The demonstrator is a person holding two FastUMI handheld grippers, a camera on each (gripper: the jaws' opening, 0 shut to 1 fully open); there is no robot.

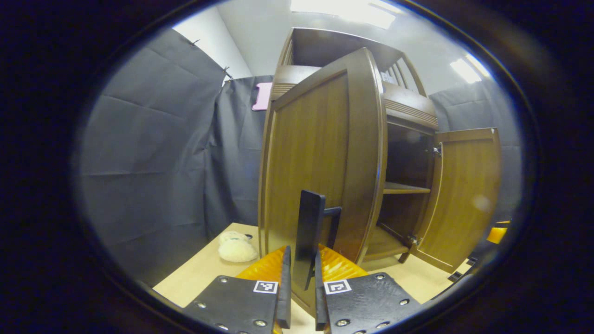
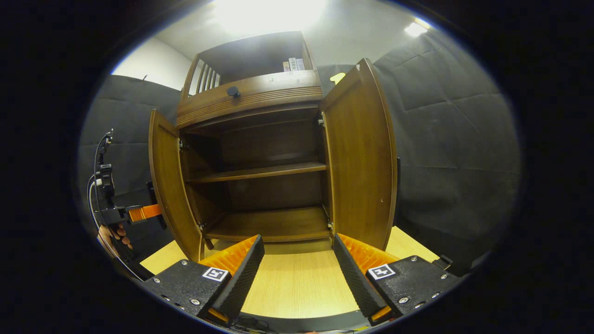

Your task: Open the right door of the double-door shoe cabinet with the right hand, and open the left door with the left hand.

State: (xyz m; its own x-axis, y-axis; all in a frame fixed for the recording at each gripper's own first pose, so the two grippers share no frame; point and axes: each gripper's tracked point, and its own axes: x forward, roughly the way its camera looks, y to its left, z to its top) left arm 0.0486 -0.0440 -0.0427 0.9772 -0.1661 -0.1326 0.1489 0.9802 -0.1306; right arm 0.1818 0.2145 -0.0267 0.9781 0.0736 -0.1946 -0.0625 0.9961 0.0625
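The brown shoe cabinet (image 2: 253,99) stands on a light wooden table (image 2: 297,283) with both doors swung wide. In the left gripper view the left door (image 1: 315,157) fills the middle, and its black handle (image 1: 310,227) stands upright between the fingers of my left gripper (image 1: 300,283), which is shut on it. The right door (image 1: 464,195) hangs open beyond. In the right gripper view my right gripper (image 2: 299,262) is open in front of the cabinet's bottom shelf, holding nothing. Here the right door (image 2: 362,157) is just right of it. The left gripper (image 2: 139,213), held by a hand, sits at the outer side of the left door (image 2: 169,185).
Inside the cabinet are a middle shelf (image 2: 260,172) and a bottom board, both bare. A drawer with a dark knob (image 2: 233,91) sits above the doors. A white fluffy thing (image 1: 236,248) lies on the table left of the cabinet. Grey cloth walls close in on both sides.
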